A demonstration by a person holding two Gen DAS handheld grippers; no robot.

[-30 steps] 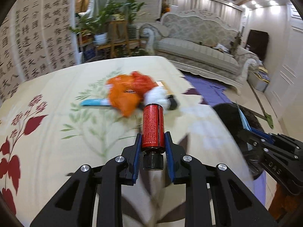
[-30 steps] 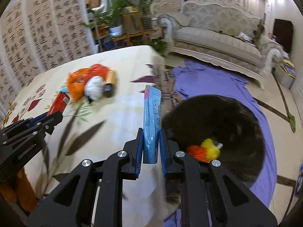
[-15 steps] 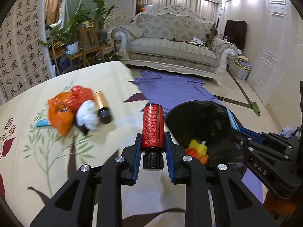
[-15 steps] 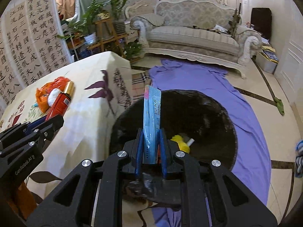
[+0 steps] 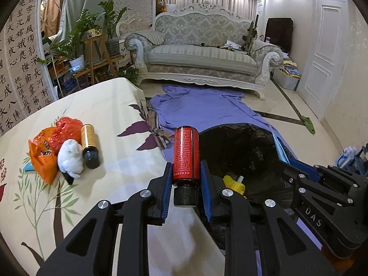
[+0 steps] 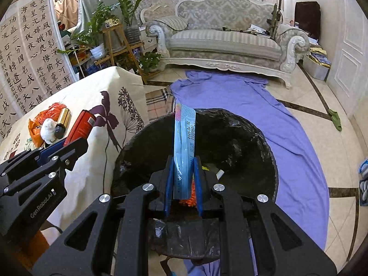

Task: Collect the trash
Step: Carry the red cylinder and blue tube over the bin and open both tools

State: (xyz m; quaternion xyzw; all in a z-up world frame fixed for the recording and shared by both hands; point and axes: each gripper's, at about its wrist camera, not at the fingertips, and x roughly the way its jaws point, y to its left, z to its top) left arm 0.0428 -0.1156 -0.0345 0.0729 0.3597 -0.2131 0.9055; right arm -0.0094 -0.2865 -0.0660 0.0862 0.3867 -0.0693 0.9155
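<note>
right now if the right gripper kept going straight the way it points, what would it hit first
Most likely the black bin bag. The right gripper, its jaws shut on the blue packet, points down into the bag's open mouth, so it would probably meet the bag's far inner wall or the orange and yellow trash inside. Depth is unclear.

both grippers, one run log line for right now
left gripper: shut on red bottle | right gripper: shut on blue packet | packet over bin | bottle at table edge
</note>
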